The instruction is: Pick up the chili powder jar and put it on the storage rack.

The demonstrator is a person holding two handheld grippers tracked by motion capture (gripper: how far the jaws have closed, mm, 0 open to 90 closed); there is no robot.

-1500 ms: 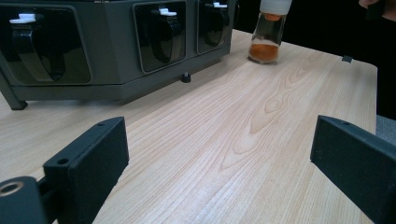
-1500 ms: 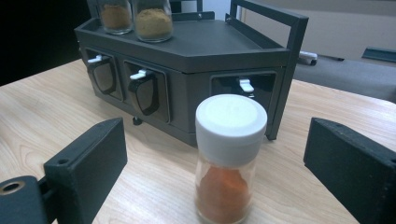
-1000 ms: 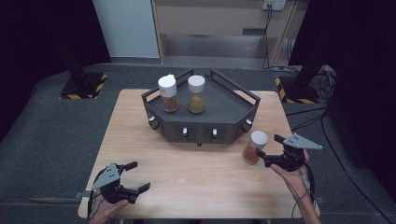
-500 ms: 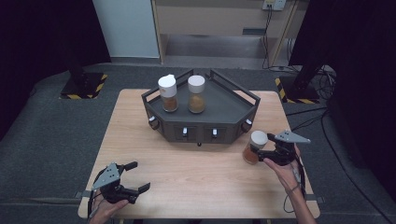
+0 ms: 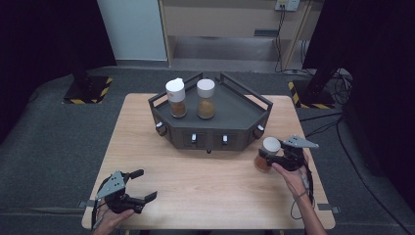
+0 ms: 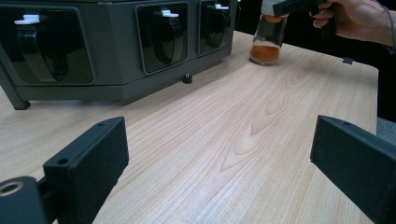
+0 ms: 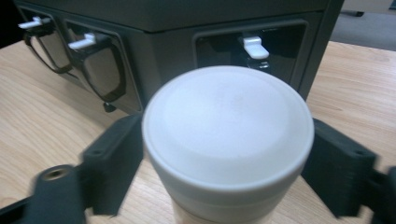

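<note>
A spice jar with a white cap and orange powder stands on the wooden table just right of a dark angled rack. My right gripper is shut on it, with one jaw pressed against each side of the cap. The left gripper view shows this jar with its base on the table. Two more capped jars stand upright on top of the rack. My left gripper is open near the front left edge of the table, holding nothing.
The rack's front panels carry small white levers in recessed windows. Bare table stretches between the two grippers. Dark floor, cables and a stand base lie beyond the table.
My right gripper has slid a little to the left, closing in around the jar. The jar has hardly moved, and the left gripper has stayed still.
</note>
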